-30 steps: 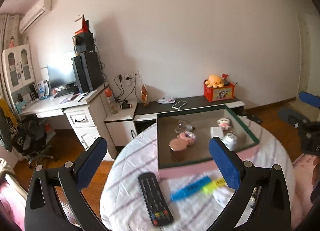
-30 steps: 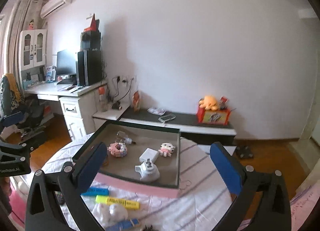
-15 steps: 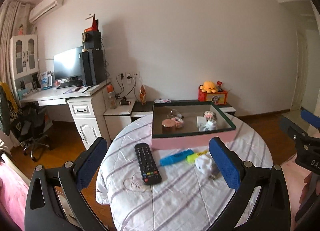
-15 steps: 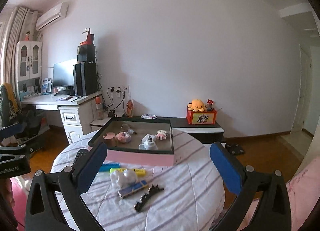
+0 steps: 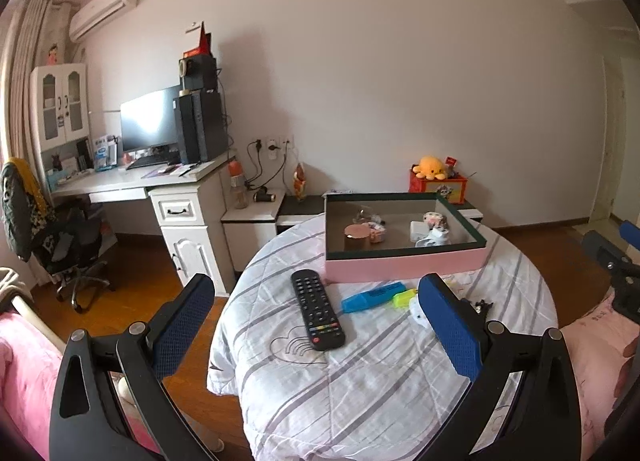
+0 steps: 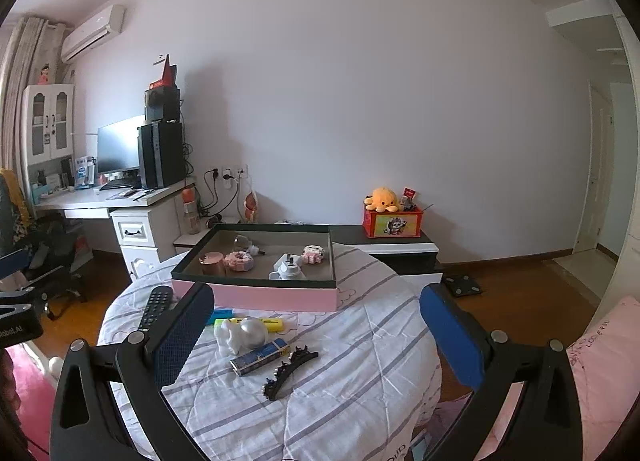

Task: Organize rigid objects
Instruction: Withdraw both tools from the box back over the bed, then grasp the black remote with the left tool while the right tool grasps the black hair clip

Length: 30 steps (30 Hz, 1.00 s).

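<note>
A pink box (image 5: 404, 261) (image 6: 256, 295) with a dark rim stands at the far side of the round table (image 5: 380, 373) and holds several small items. In front of it lie a black remote (image 5: 317, 309) (image 6: 156, 306), a blue highlighter (image 5: 372, 296), a yellow highlighter (image 6: 268, 324), a white figurine (image 6: 240, 334), a small blue box (image 6: 260, 355) and a black hair clip (image 6: 289, 371). My left gripper (image 5: 320, 325) is open and empty, held back from the table's near left. My right gripper (image 6: 316, 325) is open and empty above the near edge.
A white desk (image 5: 160, 185) with a monitor and an office chair (image 5: 56, 237) stand to the left. A low dark cabinet (image 6: 384, 243) with a red box and a yellow plush runs along the wall. Pink bedding (image 6: 600, 349) lies at the right.
Both grippers have drawn back and away from the box, so the whole table and its loose items come into view. Both stay open and empty.
</note>
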Tool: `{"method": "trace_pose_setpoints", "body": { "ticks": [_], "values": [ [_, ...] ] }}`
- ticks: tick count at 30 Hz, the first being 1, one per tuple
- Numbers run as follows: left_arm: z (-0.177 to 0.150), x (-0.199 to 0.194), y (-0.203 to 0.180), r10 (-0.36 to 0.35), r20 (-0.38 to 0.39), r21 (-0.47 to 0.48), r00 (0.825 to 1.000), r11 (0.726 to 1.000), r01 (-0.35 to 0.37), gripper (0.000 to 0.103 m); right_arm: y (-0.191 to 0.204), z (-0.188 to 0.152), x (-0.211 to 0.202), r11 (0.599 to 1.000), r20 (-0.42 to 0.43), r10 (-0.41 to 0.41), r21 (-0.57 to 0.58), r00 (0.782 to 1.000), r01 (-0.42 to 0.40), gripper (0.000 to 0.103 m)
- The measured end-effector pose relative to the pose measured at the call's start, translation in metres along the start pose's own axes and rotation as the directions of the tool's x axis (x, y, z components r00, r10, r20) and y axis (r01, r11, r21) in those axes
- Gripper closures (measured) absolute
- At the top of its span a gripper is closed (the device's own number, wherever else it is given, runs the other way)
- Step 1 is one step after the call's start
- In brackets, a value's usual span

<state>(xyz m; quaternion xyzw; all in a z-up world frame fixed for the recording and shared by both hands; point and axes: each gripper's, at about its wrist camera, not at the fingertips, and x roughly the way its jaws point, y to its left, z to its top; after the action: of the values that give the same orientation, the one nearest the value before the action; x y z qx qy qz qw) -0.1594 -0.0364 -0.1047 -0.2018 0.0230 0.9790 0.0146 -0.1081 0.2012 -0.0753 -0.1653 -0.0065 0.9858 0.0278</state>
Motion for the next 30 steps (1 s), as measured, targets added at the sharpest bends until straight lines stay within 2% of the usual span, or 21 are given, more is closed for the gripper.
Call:
{"method": "trace_pose_setpoints", "body": {
  "ticks": [9, 20, 24, 30],
  "values": [
    [-0.015, 0.024, 0.008, 0.016, -0.067, 0.001, 0.998, 1.000, -0.016, 0.000, 0.000, -0.018, 0.027, 1.000, -0.083, 0.000, 0.003, 0.997, 0.000, 0.000],
    [-0.035, 0.065, 0.004, 0.017, -0.165, 0.039, 0.986, 0.999, -0.011, 0.000, 0.001, -0.047, 0.073, 1.000, -0.213, 0.006, 0.004, 0.977, -0.005, 0.000],
    [-0.048, 0.099, 0.005, 0.006, -0.249, 0.023, 0.968, 1.000, 0.000, 0.000, 0.002, -0.057, 0.088, 1.000, -0.255, 0.000, 0.001, 0.967, 0.001, 0.000],
    [-0.071, 0.152, 0.008, 0.014, -0.366, -0.008, 0.930, 1.000, -0.019, 0.000, 0.001, -0.075, 0.114, 1.000, -0.321, -0.007, -0.004, 0.947, 0.006, 0.000]
  ]
}}
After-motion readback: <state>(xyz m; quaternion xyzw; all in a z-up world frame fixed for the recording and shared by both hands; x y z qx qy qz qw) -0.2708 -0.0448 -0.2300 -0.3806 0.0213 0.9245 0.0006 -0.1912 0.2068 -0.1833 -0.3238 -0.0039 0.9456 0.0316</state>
